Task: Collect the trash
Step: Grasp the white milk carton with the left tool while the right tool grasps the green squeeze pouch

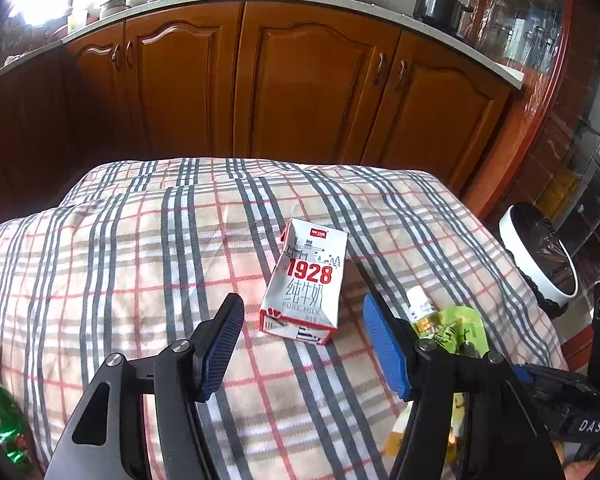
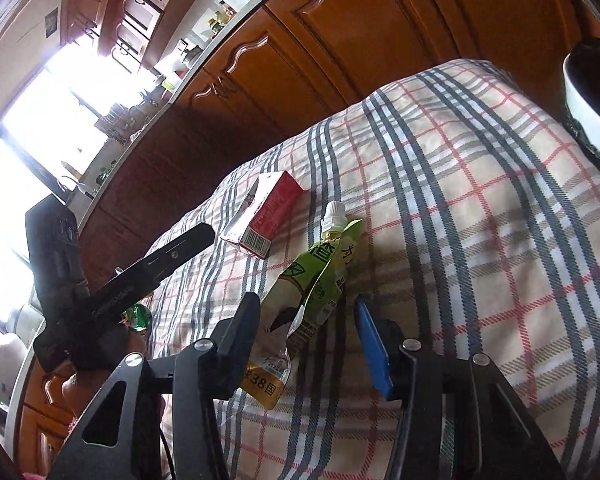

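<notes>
- Both grippers are working over the checked cloth (image 1: pixel 140 264): the left gripper (image 1: pixel 304 344) is hanging with its jaws spread, nothing between them, the milk carton (image 1: pixel 306 280) lying just beyond its tips.
- Right gripper (image 2: pixel 306 344) is standing with its jaws partly apart around the lower half of the green drink pouch (image 2: pixel 316 280); one pad looks close against the pouch, the blue pad is showing a gap, so it is not yet pinching.
- Judging by its look, the pouch is handling as light, limp and crinkly, probably emptied; a pinch across the flat, creased body should hold, while the stiff white cap (image 2: pixel 334 212) at the far end is offering a firmer spot.
- Green and yellow print is covering the pouch, which is lying folded lengthwise, cap pointing far.
- Just left of the pouch, the carton is lying flat, white and red with "1928" printed; it looks light and stiff-sided, best taken across its narrow sides.
- Off the right edge of the cloth, a white bin (image 1: pixel 540 256) with a dark liner is sitting below.
- At the near left, a shiny green wrapper (image 1: pixel 4 432) is lying.
</notes>
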Action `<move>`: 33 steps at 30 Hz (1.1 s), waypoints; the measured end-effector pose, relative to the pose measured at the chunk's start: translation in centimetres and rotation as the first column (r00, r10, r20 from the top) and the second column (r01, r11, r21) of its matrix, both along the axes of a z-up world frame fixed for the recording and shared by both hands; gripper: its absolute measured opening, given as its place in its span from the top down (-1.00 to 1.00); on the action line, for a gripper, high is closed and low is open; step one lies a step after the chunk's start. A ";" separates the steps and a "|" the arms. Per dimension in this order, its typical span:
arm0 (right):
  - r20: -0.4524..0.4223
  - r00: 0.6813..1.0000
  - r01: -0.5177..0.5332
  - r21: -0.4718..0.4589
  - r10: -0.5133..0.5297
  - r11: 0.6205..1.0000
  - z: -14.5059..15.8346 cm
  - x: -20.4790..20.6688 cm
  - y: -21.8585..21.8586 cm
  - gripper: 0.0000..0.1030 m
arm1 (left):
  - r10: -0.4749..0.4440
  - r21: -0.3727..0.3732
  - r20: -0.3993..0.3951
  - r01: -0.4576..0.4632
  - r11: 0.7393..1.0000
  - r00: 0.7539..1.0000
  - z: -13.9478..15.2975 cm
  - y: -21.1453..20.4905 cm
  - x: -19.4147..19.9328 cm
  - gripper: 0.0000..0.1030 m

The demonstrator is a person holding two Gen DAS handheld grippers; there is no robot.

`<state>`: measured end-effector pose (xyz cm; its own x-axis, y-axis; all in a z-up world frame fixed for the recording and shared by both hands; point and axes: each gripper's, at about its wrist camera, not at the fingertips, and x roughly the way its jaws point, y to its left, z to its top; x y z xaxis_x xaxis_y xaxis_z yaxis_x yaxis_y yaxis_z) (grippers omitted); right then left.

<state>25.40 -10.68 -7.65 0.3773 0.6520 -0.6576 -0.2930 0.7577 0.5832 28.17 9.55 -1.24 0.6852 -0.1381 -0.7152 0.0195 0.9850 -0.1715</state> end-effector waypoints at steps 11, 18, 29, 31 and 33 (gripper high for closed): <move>-0.020 1.000 -0.022 0.066 0.023 0.998 -0.6 0.1 -0.2 0.92 | -0.044 0.125 -0.033 0.048 0.991 0.998 -2.0 -2.1 4.3 0.10; 0.040 0.999 0.007 0.065 -0.010 0.998 1.3 -0.9 -3.0 0.95 | -0.051 0.058 -0.003 0.051 0.997 0.999 -1.2 -2.4 1.7 0.14; 0.093 0.991 0.090 0.066 -0.096 0.994 3.5 -2.6 -8.9 0.95 | -0.132 -0.042 0.080 0.136 0.990 0.988 1.3 -5.6 -4.2 0.15; 0.100 0.988 0.108 0.067 -0.115 0.992 3.8 -2.9 -9.9 0.95 | -0.153 -0.045 0.090 0.158 0.986 0.984 1.9 -6.5 -5.1 0.15; 0.104 0.986 0.127 0.066 -0.133 0.990 3.9 -3.1 -10.8 0.95 | -0.172 -0.047 0.098 0.178 0.983 0.980 2.2 -7.4 -5.5 0.15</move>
<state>22.30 -21.53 -3.72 0.5284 0.6292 -0.5700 -0.2581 0.7586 0.5982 22.69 2.13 0.93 0.7102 -0.2991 -0.6373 0.2091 0.9540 -0.2146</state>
